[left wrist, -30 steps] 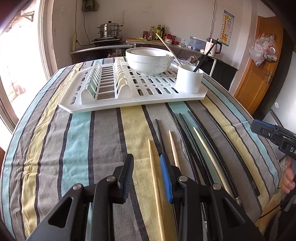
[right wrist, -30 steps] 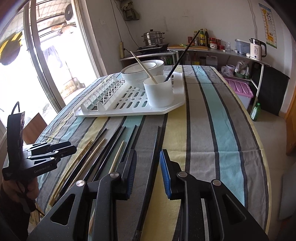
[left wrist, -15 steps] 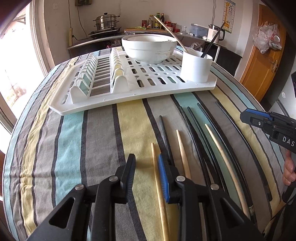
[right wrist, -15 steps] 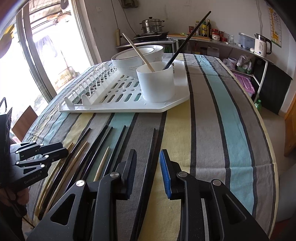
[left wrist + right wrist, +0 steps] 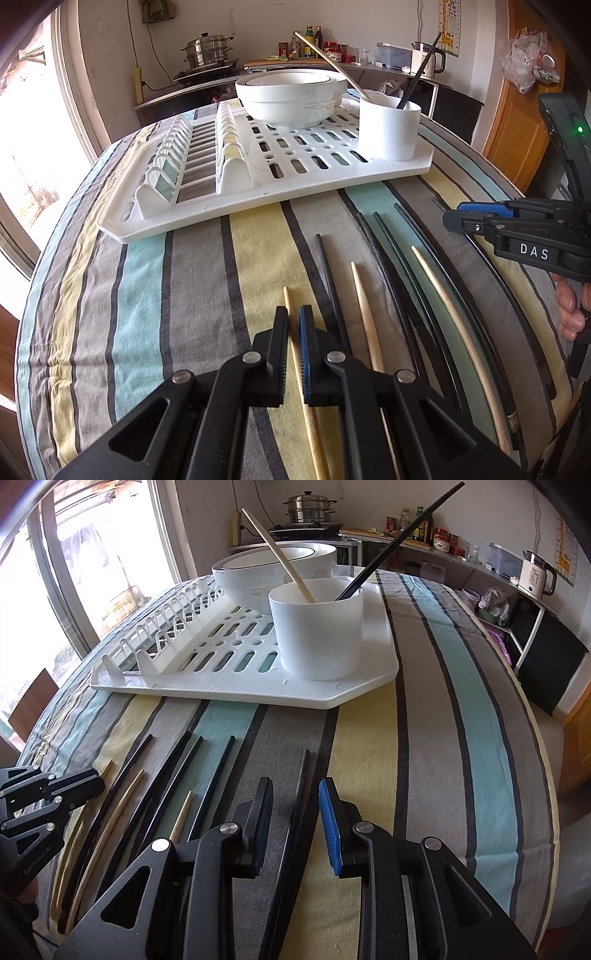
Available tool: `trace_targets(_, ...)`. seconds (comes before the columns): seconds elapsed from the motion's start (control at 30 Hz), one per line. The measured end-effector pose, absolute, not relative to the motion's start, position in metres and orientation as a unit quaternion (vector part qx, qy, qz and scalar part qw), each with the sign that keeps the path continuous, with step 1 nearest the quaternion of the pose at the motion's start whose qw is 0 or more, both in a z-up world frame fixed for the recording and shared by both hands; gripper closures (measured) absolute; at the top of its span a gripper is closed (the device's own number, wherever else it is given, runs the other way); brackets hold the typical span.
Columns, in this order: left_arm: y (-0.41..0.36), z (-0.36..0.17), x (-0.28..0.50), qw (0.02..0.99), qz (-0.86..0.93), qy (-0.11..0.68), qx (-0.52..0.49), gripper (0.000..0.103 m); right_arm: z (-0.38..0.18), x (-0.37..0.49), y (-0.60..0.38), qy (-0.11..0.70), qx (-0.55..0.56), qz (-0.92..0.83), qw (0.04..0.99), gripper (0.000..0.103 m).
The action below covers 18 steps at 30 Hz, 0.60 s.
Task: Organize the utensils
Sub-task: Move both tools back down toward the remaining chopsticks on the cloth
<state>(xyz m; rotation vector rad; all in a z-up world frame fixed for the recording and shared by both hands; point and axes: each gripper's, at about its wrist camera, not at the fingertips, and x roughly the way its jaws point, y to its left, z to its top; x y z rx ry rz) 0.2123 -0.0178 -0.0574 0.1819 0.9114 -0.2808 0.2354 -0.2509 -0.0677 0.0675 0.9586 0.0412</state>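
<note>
Several black and wooden chopsticks lie side by side on the striped tablecloth. My left gripper point(image 5: 293, 317) is shut on the leftmost wooden chopstick point(image 5: 287, 299), low on the cloth. My right gripper point(image 5: 297, 794) is open, its fingers either side of the rightmost black chopstick point(image 5: 301, 775). A white utensil cup point(image 5: 388, 127) stands on the white drying rack point(image 5: 177, 210) and holds one wooden and one black chopstick. The cup point(image 5: 317, 627) shows in the right wrist view too.
Two stacked white bowls point(image 5: 291, 96) sit on the rack behind the cup. A kitchen counter with a steamer pot point(image 5: 205, 51), bottles and a kettle point(image 5: 428, 59) lies beyond the table. A window is at left and a wooden door point(image 5: 517, 122) at right.
My left gripper has moved forward and closed onto the leftmost wooden chopstick. My right gripper has moved forward along the black chopstick and stayed open.
</note>
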Motion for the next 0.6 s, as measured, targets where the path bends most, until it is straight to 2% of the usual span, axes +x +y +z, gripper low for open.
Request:
trace_targets(0.3,-0.016,-0.057,0.213,0.885,-0.139,0.436,0.079,0.097,-0.053,0.225,-0.232,0.445,0.048,0.059,0.892,0.076)
trace_targets(0.43,-0.016,-0.057,0.213,0.885,-0.14,0.437,0.077,0.097,-0.059,0.236,-0.22,0.456,0.043,0.062,0.887,0.087)
trace_targets(0.6,-0.015,-0.057,0.213,0.885,-0.141,0.437,0.076,0.097,-0.066,0.249,-0.214,0.466,0.046,0.058,0.882,0.089)
